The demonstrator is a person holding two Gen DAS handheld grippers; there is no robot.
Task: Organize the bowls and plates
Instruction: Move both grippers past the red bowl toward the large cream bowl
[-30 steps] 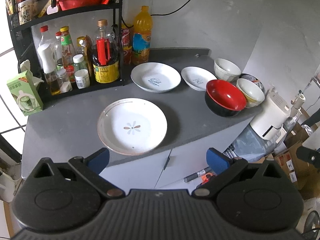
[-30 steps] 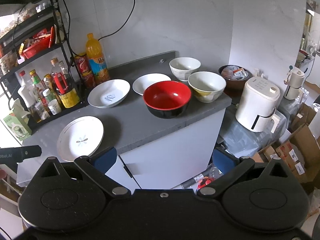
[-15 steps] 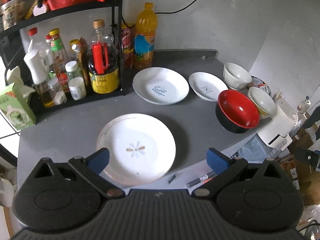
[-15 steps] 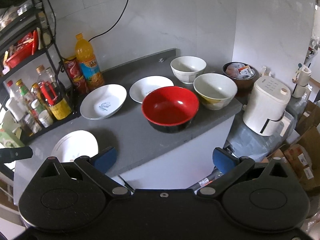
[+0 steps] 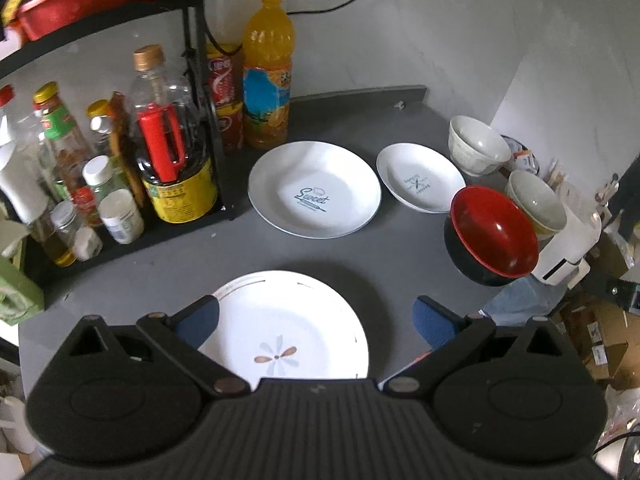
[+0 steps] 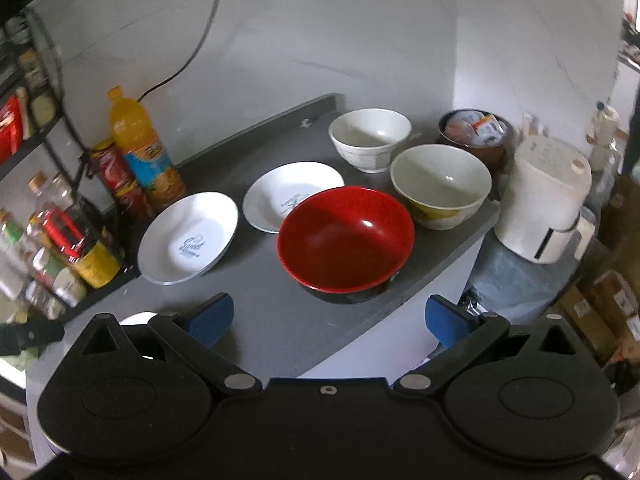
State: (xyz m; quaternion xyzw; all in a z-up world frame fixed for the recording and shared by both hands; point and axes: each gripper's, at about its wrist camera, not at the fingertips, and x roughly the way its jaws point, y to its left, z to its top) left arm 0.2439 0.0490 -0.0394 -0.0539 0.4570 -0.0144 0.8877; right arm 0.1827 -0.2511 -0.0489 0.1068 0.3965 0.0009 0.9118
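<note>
The left gripper (image 5: 316, 318) has its blue-padded jaws spread wide with nothing between them, poised over the flower-patterned plate (image 5: 288, 340) at the near edge of the grey counter (image 5: 200, 264). The right gripper (image 6: 328, 318) is equally wide open and empty, facing the red bowl (image 6: 346, 238) near the counter's front edge.

Beyond the flower plate lies the larger white plate printed "Sweet" (image 5: 314, 188), and just beside that a smaller white plate (image 5: 420, 178). Past the red bowl sit a cream bowl with a yellow-patterned outside (image 6: 440, 184) and a white bowl (image 6: 370, 136), each standing apart. An orange drink bottle (image 5: 266, 72) and a rack of condiment bottles (image 5: 120, 152) stand along the back left.

Judging by this layout, the sorting has barely begun: three plates and three bowls all lie singly, none stacked. Everything is left to do.
</note>
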